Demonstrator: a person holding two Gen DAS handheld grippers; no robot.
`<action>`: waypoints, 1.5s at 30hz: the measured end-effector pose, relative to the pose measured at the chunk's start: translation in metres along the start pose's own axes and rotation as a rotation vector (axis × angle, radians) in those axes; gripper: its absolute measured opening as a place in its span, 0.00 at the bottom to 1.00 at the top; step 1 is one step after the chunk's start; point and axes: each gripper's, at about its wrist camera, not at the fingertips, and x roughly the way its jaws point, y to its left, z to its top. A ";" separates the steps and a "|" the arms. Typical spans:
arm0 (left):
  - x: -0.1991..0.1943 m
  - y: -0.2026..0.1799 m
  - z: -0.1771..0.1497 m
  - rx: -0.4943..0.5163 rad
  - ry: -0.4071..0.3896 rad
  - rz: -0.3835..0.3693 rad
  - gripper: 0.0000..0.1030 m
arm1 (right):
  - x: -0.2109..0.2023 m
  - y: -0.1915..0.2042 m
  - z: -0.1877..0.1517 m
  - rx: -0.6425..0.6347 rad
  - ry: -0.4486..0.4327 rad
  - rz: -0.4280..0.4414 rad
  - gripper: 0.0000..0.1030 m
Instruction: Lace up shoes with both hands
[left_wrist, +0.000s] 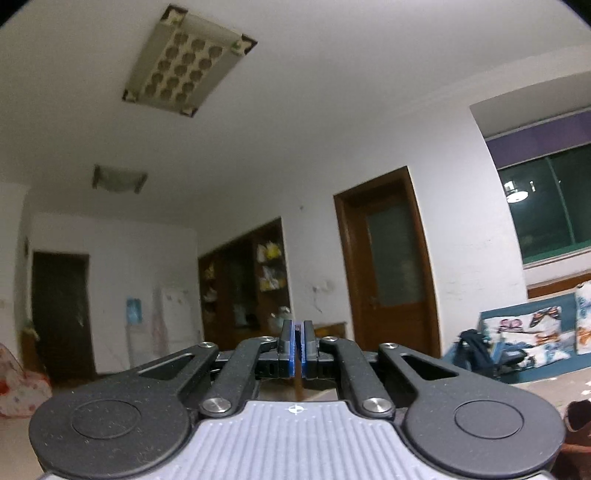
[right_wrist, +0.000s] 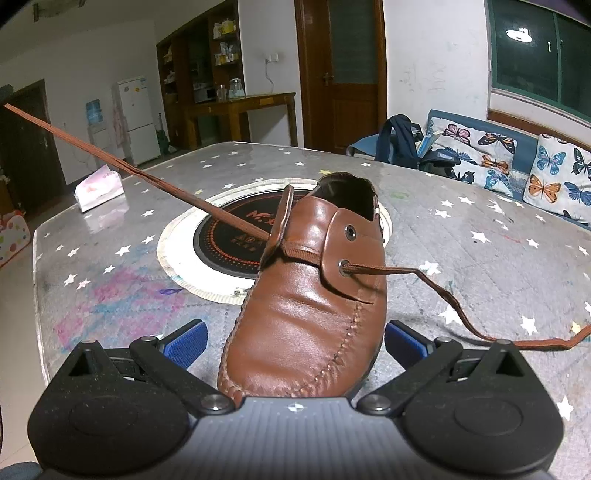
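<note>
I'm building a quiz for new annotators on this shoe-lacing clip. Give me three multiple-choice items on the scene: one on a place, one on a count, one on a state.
1. Where does the brown shoe stand?
A. on the sofa
B. on the starred table, its toe between the right gripper fingers
C. on the floor

2. How many eyelets show on the shoe's right flap?
A. two
B. four
C. six

3. How do the two ends of the lace lie?
A. both slack on the table
B. both tied in a bow
C. left end pulled taut off to the upper left, right end slack on the table

Key: 1 B, the toe sits between the blue pads; 2 A, one threaded, one empty above it; 3 C, the left end runs straight, the right one droops.
</note>
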 end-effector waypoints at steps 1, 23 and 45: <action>0.000 -0.004 -0.001 0.014 -0.003 0.009 0.03 | 0.000 -0.001 0.000 0.001 0.000 0.000 1.00; 0.041 -0.009 -0.048 0.069 0.285 0.117 0.03 | 0.010 -0.030 0.017 0.000 -0.098 -0.092 0.71; 0.028 0.014 -0.046 0.062 0.248 0.126 0.03 | 0.016 -0.002 0.021 -0.140 -0.166 -0.191 0.57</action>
